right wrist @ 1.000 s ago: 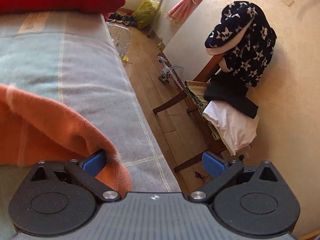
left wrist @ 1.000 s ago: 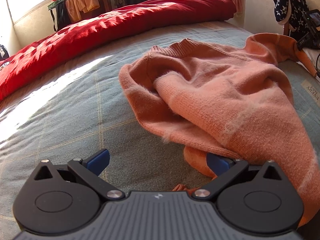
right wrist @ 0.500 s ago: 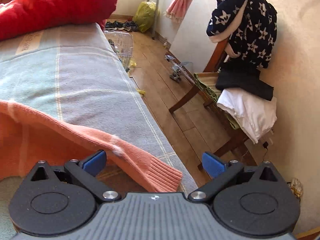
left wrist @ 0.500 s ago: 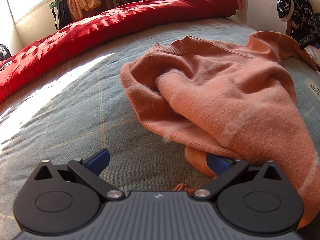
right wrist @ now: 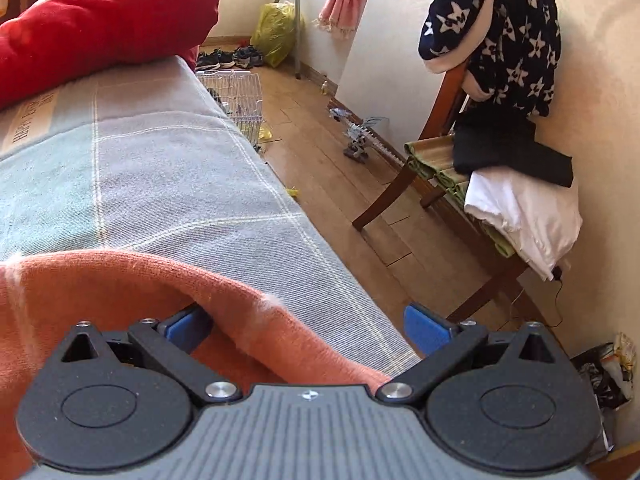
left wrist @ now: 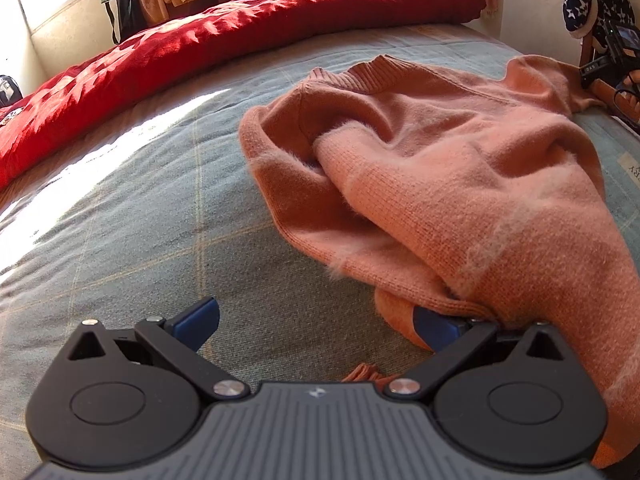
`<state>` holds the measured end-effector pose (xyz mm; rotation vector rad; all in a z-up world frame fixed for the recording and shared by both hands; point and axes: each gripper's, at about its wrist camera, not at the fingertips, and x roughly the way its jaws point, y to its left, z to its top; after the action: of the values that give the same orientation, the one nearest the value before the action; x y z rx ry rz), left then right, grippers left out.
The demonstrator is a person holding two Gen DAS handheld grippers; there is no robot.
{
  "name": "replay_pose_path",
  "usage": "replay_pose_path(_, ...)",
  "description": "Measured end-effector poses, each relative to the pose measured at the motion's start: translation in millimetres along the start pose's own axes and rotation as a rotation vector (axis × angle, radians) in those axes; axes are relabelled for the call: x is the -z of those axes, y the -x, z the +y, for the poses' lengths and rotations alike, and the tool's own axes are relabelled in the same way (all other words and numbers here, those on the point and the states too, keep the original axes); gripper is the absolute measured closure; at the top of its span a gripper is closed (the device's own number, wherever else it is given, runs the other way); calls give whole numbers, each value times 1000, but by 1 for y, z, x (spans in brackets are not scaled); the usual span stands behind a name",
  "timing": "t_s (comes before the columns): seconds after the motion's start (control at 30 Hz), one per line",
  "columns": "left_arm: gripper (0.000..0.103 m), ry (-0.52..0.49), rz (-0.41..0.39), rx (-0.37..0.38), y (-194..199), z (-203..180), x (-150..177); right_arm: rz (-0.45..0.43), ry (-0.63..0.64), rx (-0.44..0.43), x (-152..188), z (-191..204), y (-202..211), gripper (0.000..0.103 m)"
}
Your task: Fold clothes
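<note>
An orange knit sweater (left wrist: 460,168) lies crumpled on the grey checked bed cover (left wrist: 132,216), collar toward the far side. My left gripper (left wrist: 316,322) is open low over the cover. Its right blue fingertip (left wrist: 434,326) touches the sweater's near hem, and the left one is over bare cover. In the right wrist view a fold of the same sweater (right wrist: 132,280) drapes across the open right gripper (right wrist: 308,330). That cloth lies against the left blue fingertip (right wrist: 182,328). The right fingertip hangs past the bed edge.
A red duvet (left wrist: 224,36) runs along the far side of the bed. Right of the bed edge (right wrist: 304,216) is wooden floor with a wire basket (right wrist: 240,100), a toy, shoes, and a wooden chair (right wrist: 472,184) piled with clothes against the wall.
The right gripper has swung left and back along the bed edge, and the sweater's cuff has slid down under it. The left view has shifted slightly; its jaws stay open.
</note>
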<state>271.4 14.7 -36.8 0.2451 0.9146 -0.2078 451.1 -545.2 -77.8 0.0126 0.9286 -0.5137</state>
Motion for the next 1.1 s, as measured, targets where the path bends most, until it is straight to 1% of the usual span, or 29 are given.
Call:
replay_pose_path(0.1,1,3,-1,3,0,0,1,-21,14,-47,8,3,18,0)
replay_pose_path(0.17,1,5,-4,-4,2,1,2,-32,24,-88,12,5,38,0)
replay_pose_path(0.3,1,4,-18,-12,15,-1,6,-55,51,-220,24,10,95,0)
replay_pose_path(0.43,1,-18,-44,-10,38,-3,20,-95,105,-381,49,22,165,0)
replay_pose_path(0.57,1,-9,-53,17,59,-3,44,-127,186,-552,87,41,233,0)
replay_pose_path(0.9,1,3,-72,80,88,-3,100,-205,544,-801,194,135,382,0)
replay_pose_path(0.93,1,6,-77,88,90,-3,105,-205,583,-817,208,146,393,0)
replay_pose_path(1.0,1,15,-80,101,90,-3,113,-194,627,-843,231,162,402,0)
replay_pose_path(1.1,1,15,-73,117,84,-5,121,-177,666,-852,265,177,403,0)
